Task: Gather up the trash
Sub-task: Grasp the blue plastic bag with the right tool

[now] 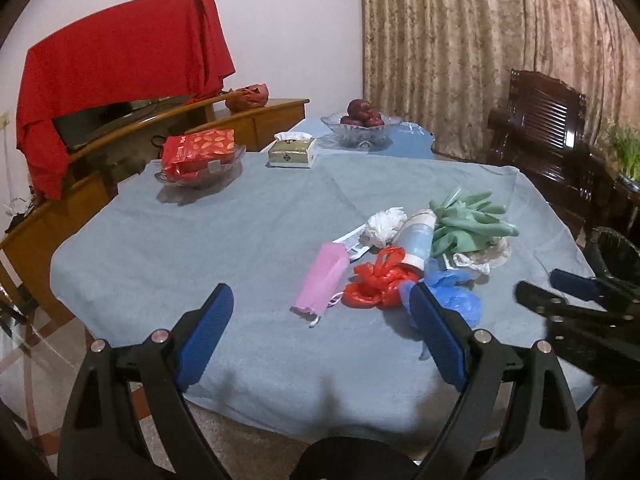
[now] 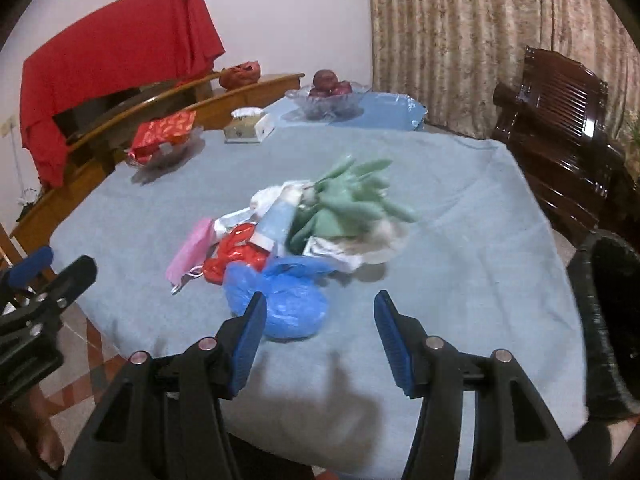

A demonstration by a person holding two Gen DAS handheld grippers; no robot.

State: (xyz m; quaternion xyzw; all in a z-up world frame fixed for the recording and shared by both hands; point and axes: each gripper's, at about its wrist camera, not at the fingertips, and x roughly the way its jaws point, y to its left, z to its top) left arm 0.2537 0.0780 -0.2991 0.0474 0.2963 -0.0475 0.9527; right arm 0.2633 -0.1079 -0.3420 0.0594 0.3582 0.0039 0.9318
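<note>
Two grippers hover over the near edge of the tabletop (image 1: 200, 248): left gripper (image 1: 320, 312) fingers wide apart, right gripper (image 2: 320, 320) fingers moderately apart, both empty. Trash pile (image 2: 296, 224) lies mid-tabletop, its blue bag (image 2: 288, 300) nearest the right gripper; black bin (image 2: 612, 320) stands at right.

pile: lying heaped mid-cloth, toward the right edge | pink mask (image 1: 320, 282): lying flat at left, ear loop trailing | red bag (image 1: 374, 282): sitting crumpled beside it | blue bag (image 2: 282, 300): bulging nearest | green gloves (image 1: 468, 220): sprawling at back, fingers splayed | blue-white tube (image 1: 416, 240): lying tilted between | white wad (image 1: 382, 220): resting behind
</note>
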